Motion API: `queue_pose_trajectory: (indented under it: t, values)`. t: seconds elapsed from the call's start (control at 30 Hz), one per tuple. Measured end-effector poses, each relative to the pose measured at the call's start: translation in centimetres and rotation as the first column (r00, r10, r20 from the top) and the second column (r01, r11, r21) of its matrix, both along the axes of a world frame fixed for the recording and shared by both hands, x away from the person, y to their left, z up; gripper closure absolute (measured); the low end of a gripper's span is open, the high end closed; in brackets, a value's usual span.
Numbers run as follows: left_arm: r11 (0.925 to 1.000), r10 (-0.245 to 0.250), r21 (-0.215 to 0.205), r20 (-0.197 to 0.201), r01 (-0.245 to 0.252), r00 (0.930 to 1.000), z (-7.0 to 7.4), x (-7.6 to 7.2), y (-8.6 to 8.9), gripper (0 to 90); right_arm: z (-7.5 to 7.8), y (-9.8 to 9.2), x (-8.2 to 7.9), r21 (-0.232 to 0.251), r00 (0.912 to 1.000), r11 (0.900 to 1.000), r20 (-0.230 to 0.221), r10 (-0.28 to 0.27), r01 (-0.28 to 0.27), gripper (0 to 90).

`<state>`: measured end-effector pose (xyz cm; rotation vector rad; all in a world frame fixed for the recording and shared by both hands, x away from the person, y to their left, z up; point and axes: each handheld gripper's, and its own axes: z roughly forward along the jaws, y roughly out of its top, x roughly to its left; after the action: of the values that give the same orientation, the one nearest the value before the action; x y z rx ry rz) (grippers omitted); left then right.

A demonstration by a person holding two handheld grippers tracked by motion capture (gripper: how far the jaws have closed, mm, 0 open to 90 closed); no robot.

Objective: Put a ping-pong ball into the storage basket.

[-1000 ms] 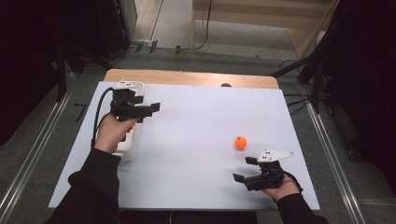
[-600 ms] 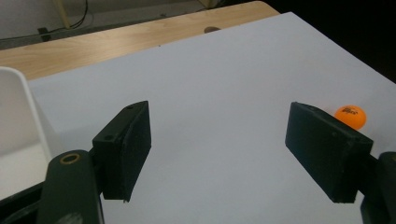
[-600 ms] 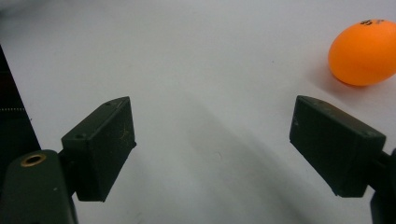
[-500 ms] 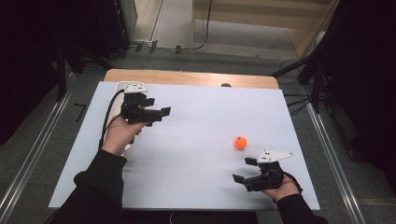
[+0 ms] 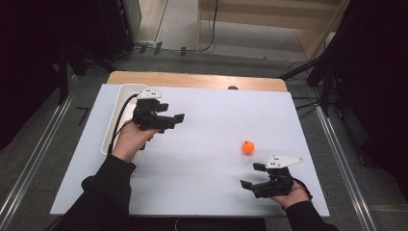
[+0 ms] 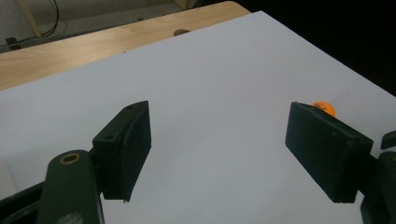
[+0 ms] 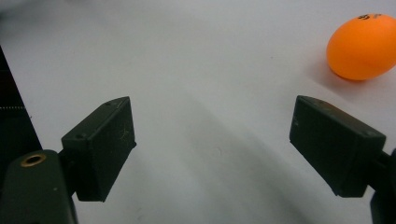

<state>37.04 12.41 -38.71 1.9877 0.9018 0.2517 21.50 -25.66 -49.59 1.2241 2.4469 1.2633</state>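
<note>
I hold the left gripper [image 5: 174, 123] over the far-left part of the sheet [image 5: 202, 144], jaws released and empty. The right gripper [image 5: 252, 175] sits near right, jaws also spread with nothing between them. The ball [image 5: 248, 147] lies on the sheet just beyond the right gripper, apart from both.

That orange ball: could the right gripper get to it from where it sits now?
Probably yes. The orange ball lies alone on the white sheet, just beyond the right gripper, whose jaws stand open and empty. Nothing lies between them.
</note>
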Motion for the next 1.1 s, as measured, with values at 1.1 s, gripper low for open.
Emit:
queue_pose_trajectory:
  t: [1.1]
  values:
    - [0.9952, -0.097, 0.015, 0.023, 0.096, 0.995, -1.4, -1.3, -5.1, 22.7, -0.2, -0.4, -0.5, -0.007, 0.9997, 1.0, 0.004, -0.023, 0.023, 12.6]
